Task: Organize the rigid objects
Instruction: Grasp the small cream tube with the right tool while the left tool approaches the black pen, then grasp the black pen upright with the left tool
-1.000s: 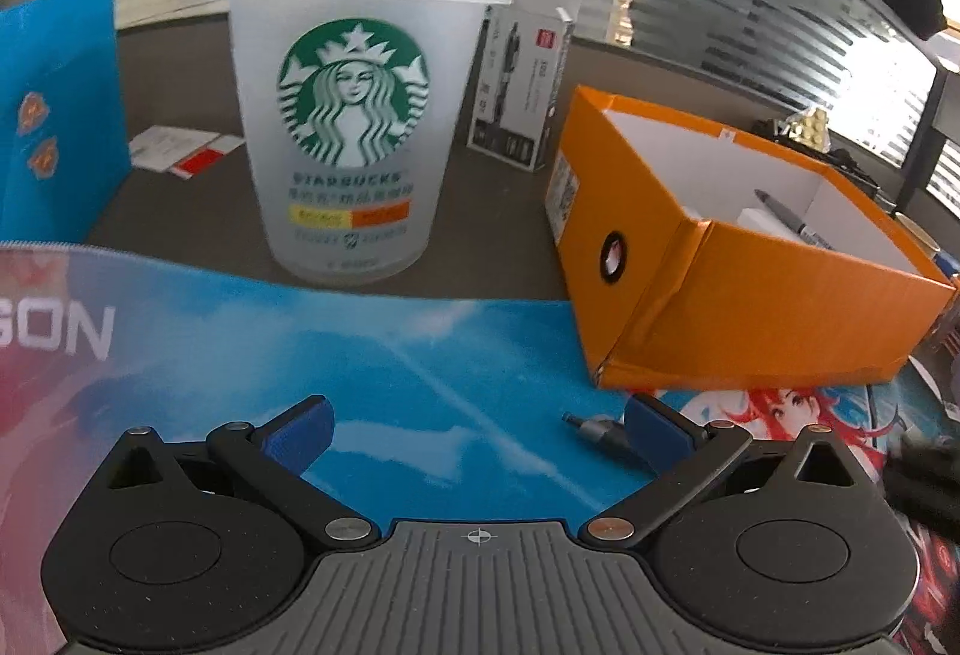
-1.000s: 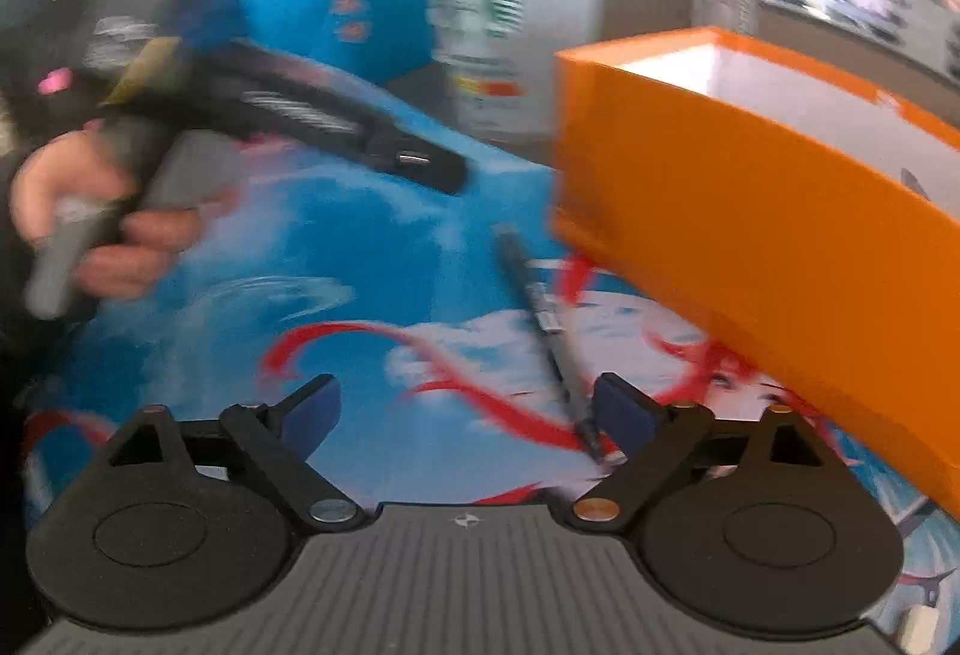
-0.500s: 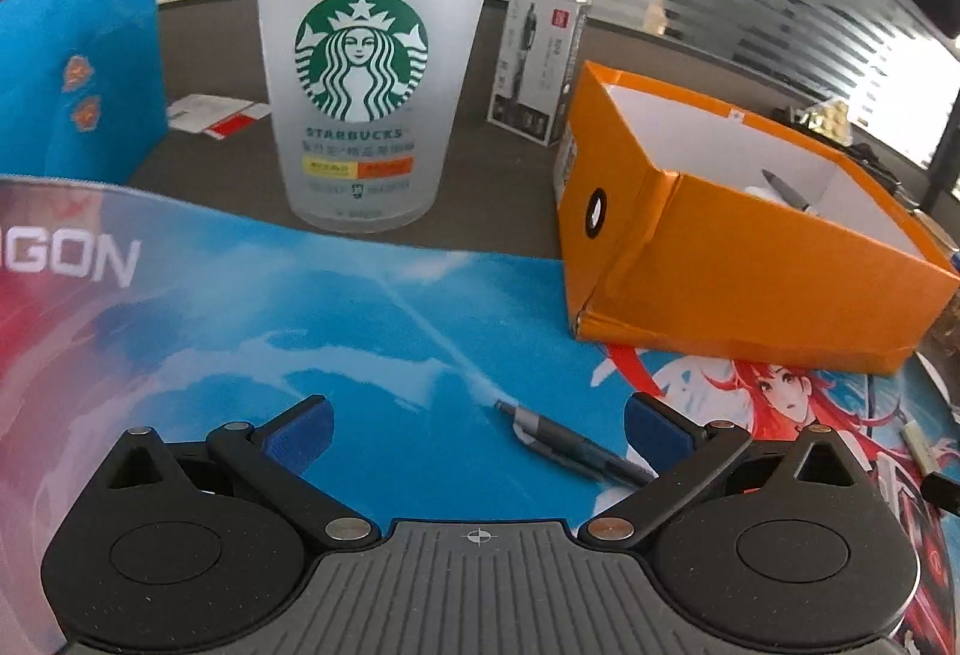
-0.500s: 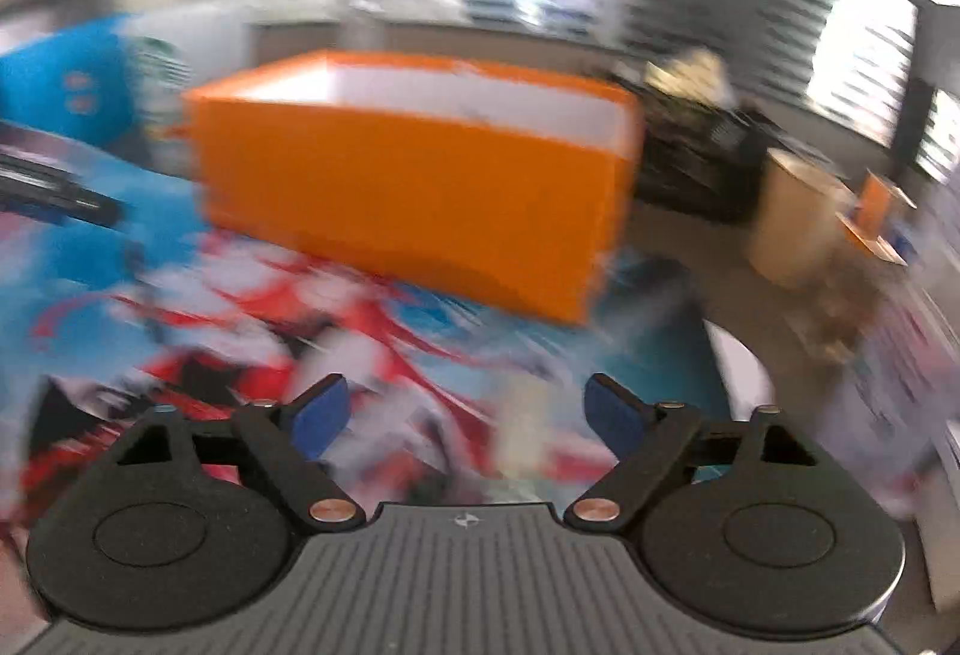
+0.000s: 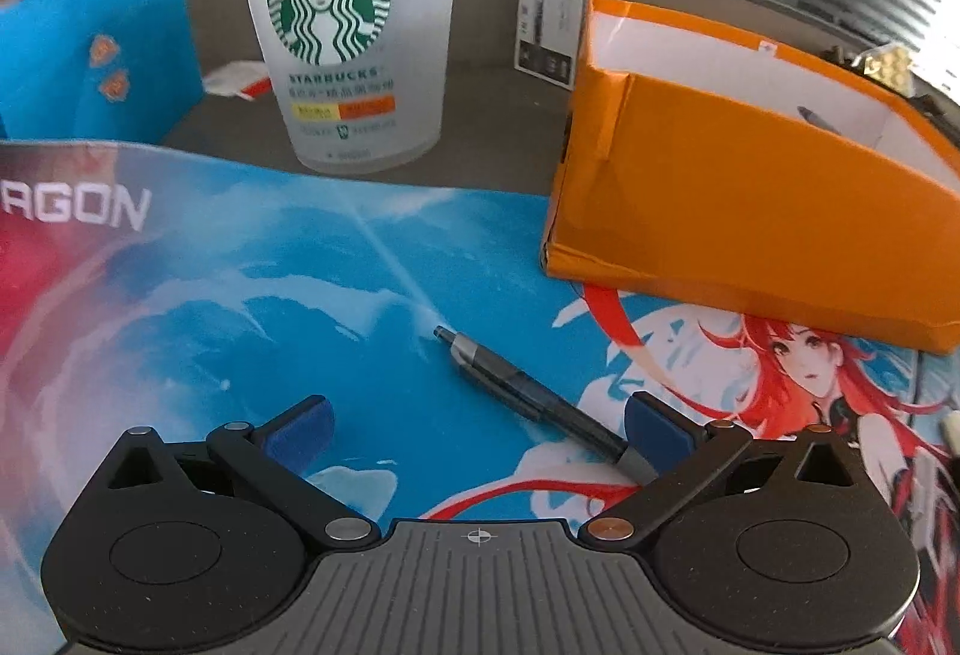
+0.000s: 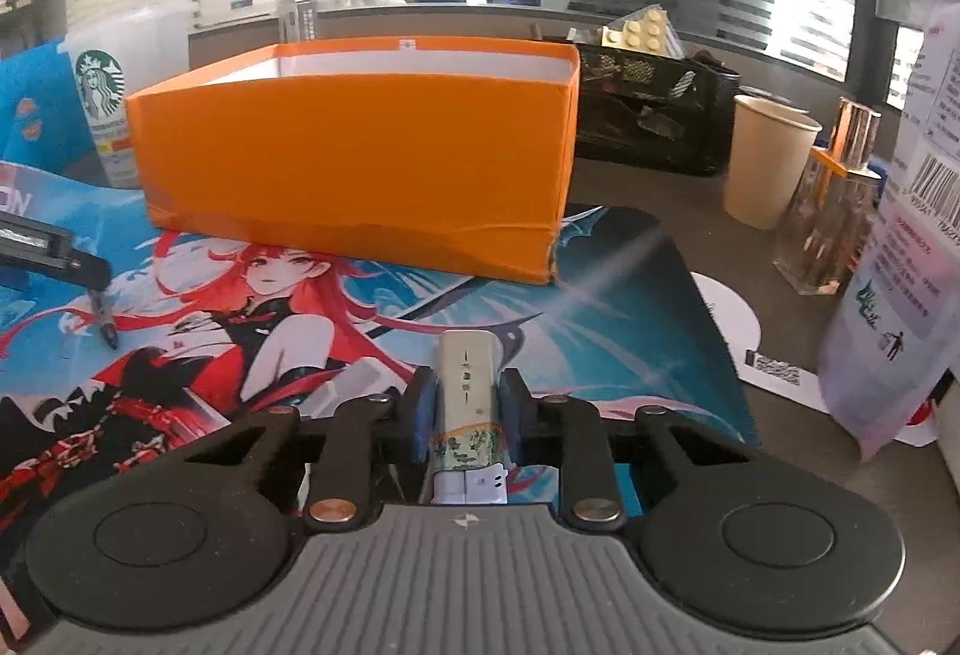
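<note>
At the bottom centre of the right wrist view, the right hand-held gripper [image 6: 463, 409] is closing, its blue pads against a cream lighter [image 6: 467, 397] above the printed mat [image 6: 600, 331]. The left hand-held gripper [image 5: 477, 424] stands open over a black pen [image 5: 534, 397] lying on the mat, lower right of centre. The orange box [image 5: 738, 211] sits at right.

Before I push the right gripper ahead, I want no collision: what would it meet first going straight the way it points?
Probably the orange box: its long side wall stands straight ahead of the right gripper, whose jaws are closing on a small white tube. Only printed mat lies between; depth is uncertain.
</note>
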A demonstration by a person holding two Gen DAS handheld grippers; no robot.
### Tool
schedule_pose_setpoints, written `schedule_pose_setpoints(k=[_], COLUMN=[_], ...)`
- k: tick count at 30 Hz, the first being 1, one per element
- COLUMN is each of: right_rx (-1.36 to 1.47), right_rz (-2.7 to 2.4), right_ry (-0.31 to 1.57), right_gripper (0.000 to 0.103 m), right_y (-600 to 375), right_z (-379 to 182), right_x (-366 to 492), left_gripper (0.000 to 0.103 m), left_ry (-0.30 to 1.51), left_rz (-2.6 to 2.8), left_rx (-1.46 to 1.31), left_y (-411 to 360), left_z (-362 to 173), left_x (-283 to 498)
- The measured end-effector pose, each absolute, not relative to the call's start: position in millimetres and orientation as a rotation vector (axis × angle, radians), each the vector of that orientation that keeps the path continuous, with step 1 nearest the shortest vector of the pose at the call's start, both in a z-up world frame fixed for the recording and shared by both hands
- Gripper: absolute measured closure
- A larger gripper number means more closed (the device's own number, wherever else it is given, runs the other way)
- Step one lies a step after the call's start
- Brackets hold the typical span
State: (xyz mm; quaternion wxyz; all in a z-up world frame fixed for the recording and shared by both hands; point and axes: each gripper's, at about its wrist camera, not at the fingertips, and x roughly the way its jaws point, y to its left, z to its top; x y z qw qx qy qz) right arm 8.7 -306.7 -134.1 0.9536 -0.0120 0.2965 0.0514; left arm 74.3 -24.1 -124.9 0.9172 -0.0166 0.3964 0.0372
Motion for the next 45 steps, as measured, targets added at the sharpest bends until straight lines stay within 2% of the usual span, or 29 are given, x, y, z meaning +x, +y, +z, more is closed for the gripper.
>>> schedule_pose_setpoints(k=[9,18,28,33,37,39,45], right_rx=[0.013,0.027,0.041,0.025,0.013,0.015,-0.017], right_rz=[0.137,0.162,0.173,0.168,0.168,0.177,0.167], right_ry=[0.6,0.599,0.599,0.602,0.604,0.606,0.609], right_gripper=[0.076,0.069,0.067,0.067,0.065,0.057,0.056], right_y=[-312,-312,-315,-313,-311,-310,-305], right_z=[-133,-133,-134,-133,-134,-134,-133], right_x=[7,7,8,8,7,7,7], left_gripper=[0.0,0.0,0.0,0.0,0.0,0.0,0.0], left_ry=[0.594,0.658,0.78,0.776,0.798,0.815,0.853], left_rz=[0.167,0.241,0.22,0.201,0.154,0.13,0.086], left_rx=[0.086,0.006,-0.048,-0.032,-0.043,-0.037,-0.02], left_y=[-45,-39,-56,-51,-34,-26,13], left_z=[-103,-119,-132,-131,-130,-129,-127], left_x=[41,46,63,59,54,52,43])
